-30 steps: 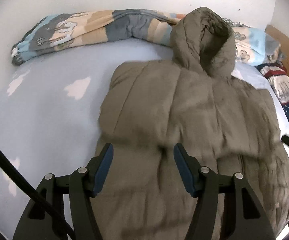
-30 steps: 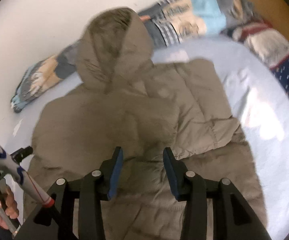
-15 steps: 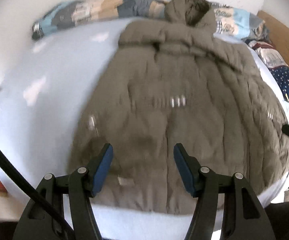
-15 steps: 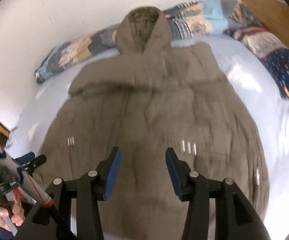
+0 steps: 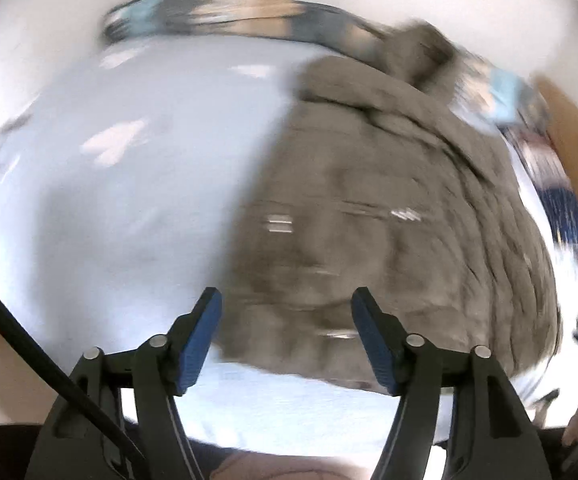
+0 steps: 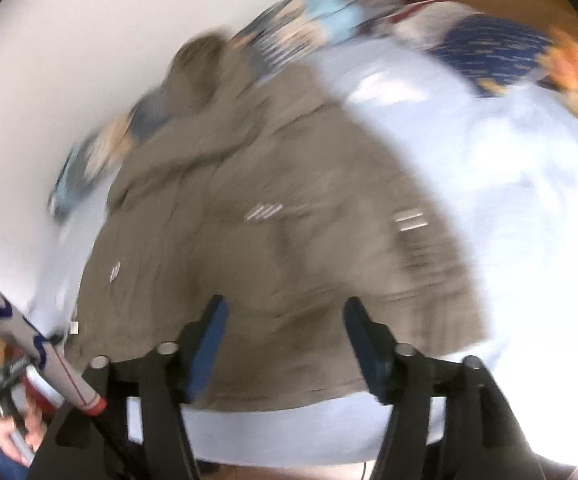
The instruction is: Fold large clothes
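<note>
A second ago both tools hovered low over the chest of the olive hooded coat [image 5: 389,216], close to its folded-in sleeves; now both views take in the whole garment down to its hem, and the heavy blur says the tools are pulling back toward the near edge of the bed [image 5: 129,184]. That retreat suggests the sleeve folds are finished and the next fold, probably bringing the hem up toward the hood, is about to be set up. The coat lies flat on the pale blue sheet, its hood [image 6: 205,64] pointing at the rolled patterned blanket [image 5: 217,8] by the far wall and its hem near the bed edge closest to the person. The left tool [image 5: 285,320] hangs above the hem's left corner area with its blue pads spread wide and nothing between them. The right tool [image 6: 285,322] is likewise released, its pads parted over the lower part of the coat, gripping nothing. Both tools point forward and slightly down, roughly level with each other, one toward each side of the hem.
</note>
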